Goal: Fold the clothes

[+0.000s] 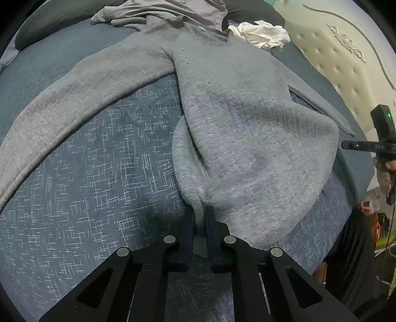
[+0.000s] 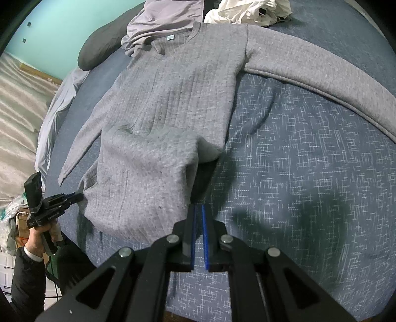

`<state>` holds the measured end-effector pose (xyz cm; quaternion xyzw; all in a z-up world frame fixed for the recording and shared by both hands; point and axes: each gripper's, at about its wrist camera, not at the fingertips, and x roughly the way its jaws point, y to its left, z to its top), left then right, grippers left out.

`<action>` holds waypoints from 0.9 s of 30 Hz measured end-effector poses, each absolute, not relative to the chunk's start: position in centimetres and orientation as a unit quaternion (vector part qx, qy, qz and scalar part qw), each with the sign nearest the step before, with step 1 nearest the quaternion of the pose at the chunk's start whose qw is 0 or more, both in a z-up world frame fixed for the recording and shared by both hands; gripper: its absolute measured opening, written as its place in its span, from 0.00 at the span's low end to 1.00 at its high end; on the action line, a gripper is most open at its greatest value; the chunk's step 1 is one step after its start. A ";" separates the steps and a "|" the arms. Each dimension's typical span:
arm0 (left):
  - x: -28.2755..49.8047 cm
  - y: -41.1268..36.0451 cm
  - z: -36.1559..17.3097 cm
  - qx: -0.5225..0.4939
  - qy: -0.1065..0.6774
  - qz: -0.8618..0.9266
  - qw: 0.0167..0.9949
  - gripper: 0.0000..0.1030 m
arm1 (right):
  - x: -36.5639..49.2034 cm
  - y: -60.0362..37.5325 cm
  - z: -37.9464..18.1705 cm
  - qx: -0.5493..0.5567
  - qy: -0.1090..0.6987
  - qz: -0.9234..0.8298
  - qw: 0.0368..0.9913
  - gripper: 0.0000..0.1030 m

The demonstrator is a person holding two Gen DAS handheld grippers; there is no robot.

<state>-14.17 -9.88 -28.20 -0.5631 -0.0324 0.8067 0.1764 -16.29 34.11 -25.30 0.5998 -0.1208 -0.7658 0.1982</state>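
Dim, soft indoor light; fisheye-curved dark edges, slight blur, shadows below.

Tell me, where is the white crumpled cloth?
The white crumpled cloth lies at the bed's far end, just beyond the grey sweater's collar, beside the lilac garment.

The sweater [image 2: 158, 104] is grey knit cloth, matt, with a quilted, ribbed weave and a soft fleecy lining showing pale where the hem turns over. The bed cover [image 1: 86, 173] under it is blue woven cloth, matt and coarse, flecked with short white threads. A white garment [image 1: 262, 33] looks like thin, crumpled cotton, and a lilac garment [image 2: 163, 17] is smoother, finer cloth. The headboard [image 1: 329, 62] is cream padded upholstery, buttoned, with a faint sheen. Each tool is matt black plastic with dull metal rivets; the right tool [image 2: 199, 215] has blue rubbery pads [image 2: 204, 237].
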 end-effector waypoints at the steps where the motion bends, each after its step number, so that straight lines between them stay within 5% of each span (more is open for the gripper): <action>1: -14.2 -10.0 -28.2 -0.563 -0.033 0.807 0.175 0.07 | -16.3 34.1 -25.3 0.600 -0.120 -0.766 0.198 0.05; 17: -14.5 -10.9 -25.7 -0.544 -0.039 0.820 0.172 0.07 | -16.3 33.7 -25.7 0.608 -0.111 -0.760 0.203 0.05; 19: -14.7 -11.0 -25.5 -0.541 -0.047 0.822 0.173 0.07 | -16.5 33.2 -26.1 0.617 -0.109 -0.751 0.209 0.10; 22: -14.8 -11.3 -25.0 -0.535 -0.053 0.825 0.174 0.07 | -16.7 32.1 -26.6 0.623 -0.097 -0.747 0.212 0.30; 27: -14.6 -11.5 -23.8 -0.529 -0.052 0.829 0.175 0.07 | -17.0 30.1 -27.4 0.621 -0.083 -0.745 0.230 0.32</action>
